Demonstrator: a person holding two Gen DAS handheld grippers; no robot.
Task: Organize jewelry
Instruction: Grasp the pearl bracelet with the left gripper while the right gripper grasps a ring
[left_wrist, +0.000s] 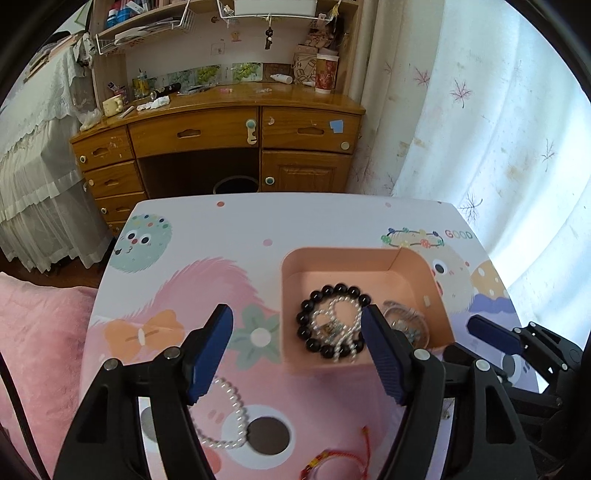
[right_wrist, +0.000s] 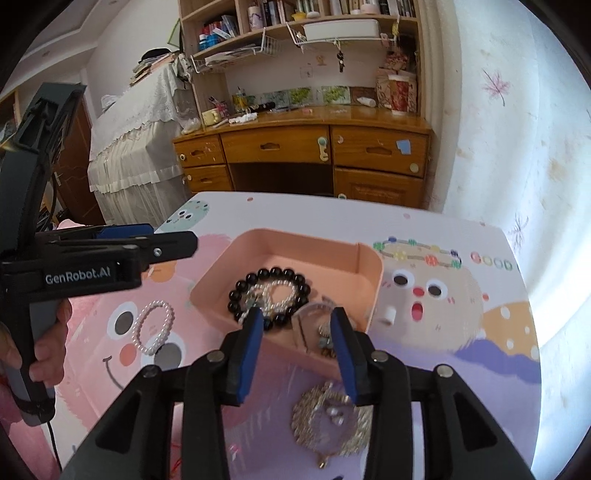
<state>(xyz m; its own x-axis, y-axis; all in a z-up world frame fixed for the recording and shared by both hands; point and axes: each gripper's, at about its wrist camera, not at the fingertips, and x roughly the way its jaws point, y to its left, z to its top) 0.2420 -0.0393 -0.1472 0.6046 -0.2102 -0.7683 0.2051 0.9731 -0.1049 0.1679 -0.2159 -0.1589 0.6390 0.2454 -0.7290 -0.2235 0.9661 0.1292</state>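
Left gripper (left_wrist: 297, 325) fingers wide, empty; pearl bracelet (left_wrist: 231, 413) below left finger. Right gripper (right_wrist: 297, 325) fingers apart, empty; gold brooch (right_wrist: 330, 421) beneath, pink tray (right_wrist: 236, 266) ahead.

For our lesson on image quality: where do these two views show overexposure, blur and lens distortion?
Left wrist view: curtain blown out by daylight, desk edges bowed. Right wrist view: gold jewelry near the right gripper motion-blurred, black vignette in the corners.

Right tongs (right_wrist: 297, 332) spread apart over pink tray (right_wrist: 364, 264) edge, black bead bracelet (right_wrist: 267, 295) inside, pearl bracelet (right_wrist: 155, 326) and gold pendant (right_wrist: 330, 419) on counter (right_wrist: 461, 376)
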